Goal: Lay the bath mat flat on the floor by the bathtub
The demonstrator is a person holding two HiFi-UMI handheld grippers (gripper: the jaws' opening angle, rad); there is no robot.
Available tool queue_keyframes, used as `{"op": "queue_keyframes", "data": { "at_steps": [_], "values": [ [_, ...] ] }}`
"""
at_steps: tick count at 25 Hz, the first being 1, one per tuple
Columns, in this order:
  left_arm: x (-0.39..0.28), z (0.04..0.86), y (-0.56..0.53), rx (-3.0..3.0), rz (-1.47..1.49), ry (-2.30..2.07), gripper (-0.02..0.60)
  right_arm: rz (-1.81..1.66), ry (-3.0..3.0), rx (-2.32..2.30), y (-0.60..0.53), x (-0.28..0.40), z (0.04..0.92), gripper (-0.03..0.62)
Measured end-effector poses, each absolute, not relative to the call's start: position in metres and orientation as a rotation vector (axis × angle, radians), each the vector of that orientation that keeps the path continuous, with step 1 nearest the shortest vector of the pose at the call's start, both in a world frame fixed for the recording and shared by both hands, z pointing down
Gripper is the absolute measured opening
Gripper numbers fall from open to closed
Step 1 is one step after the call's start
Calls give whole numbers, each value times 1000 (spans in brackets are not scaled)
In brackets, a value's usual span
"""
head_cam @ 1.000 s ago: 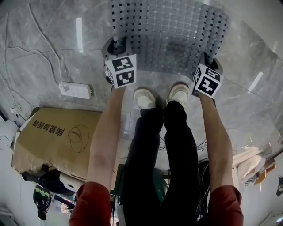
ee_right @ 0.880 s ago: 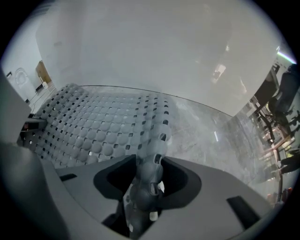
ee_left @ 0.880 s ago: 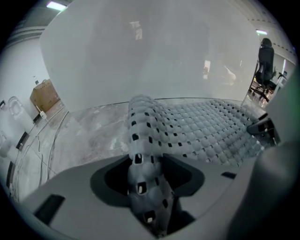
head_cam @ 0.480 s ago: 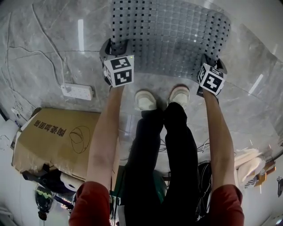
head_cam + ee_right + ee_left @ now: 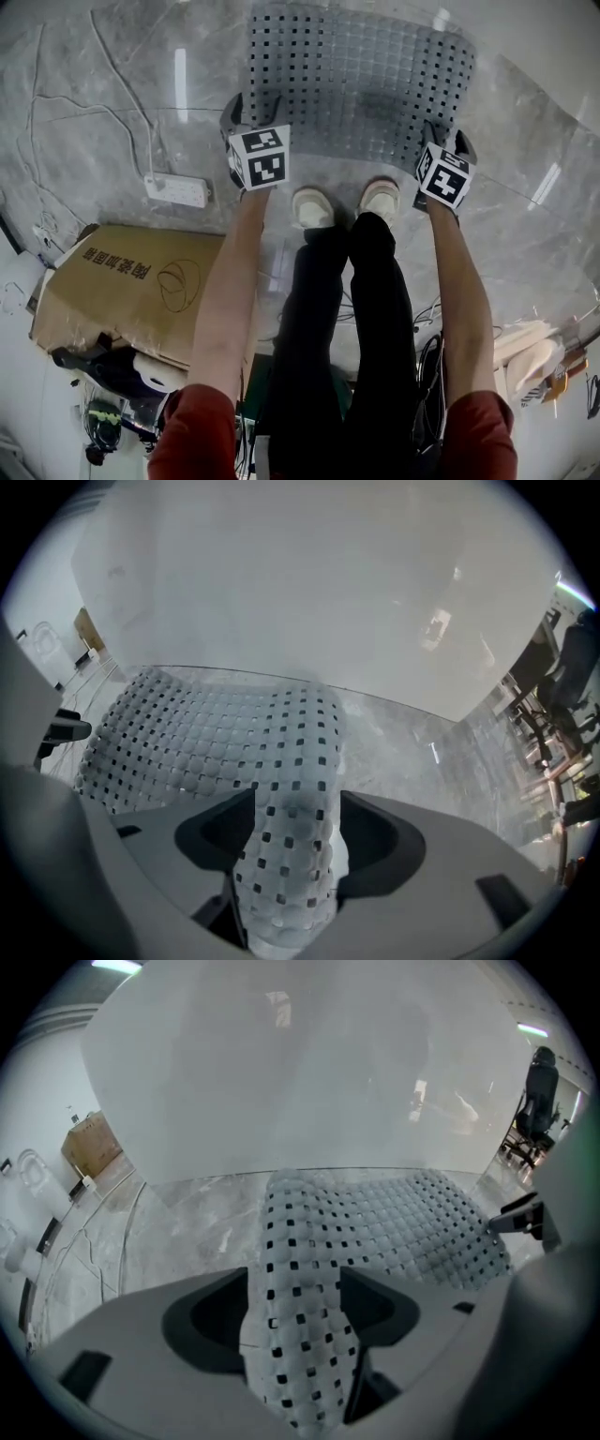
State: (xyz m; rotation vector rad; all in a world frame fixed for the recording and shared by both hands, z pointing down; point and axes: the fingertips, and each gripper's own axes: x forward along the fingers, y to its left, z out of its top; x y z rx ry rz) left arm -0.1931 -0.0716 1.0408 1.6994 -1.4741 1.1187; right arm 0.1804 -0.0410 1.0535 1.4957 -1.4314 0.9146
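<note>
Bright, even overhead light; glare streaks on glossy floor (image 5: pixel 178 75); soft shadow on bath mat (image 5: pixel 375 98); heavy fisheye bending, gripper views black-cornered.

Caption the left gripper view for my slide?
Left gripper, fingers just opened, straddling a corner of the perforated grey bath mat on the marble floor.

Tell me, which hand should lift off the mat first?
The left tool, barely. It and the right tool have just been opening, mat corners loose between their jaws, so either could lift away.

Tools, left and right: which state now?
Left tool: open, jaws just opening; bath mat corner lies between them.
Right tool: open likewise, other bath mat corner between.
</note>
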Motion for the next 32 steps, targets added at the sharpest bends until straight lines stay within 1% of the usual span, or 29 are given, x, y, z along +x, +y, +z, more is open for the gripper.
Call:
{"op": "queue_keyframes", "data": {
  "at_steps": [8, 16, 24, 29, 32],
  "values": [
    [-167, 954, -69, 1720, 1072, -1472, 288, 918, -1501, 1482, -45, 161, 964, 276],
    [-136, 841, -63, 1759, 991, -1460, 288, 928, -1580, 1511, -46, 143, 849, 276],
    [-99, 695, -67, 1875, 839, -1478, 288, 959, -1666, 1639, -52, 140, 715, 278],
    [-82, 591, -69, 1976, 783, -1502, 288, 909, -1782, 1696, -57, 129, 603, 278],
    [-70, 524, -67, 2009, 696, -1507, 288, 910, -1857, 1723, -59, 121, 532, 278]
  ]
}}
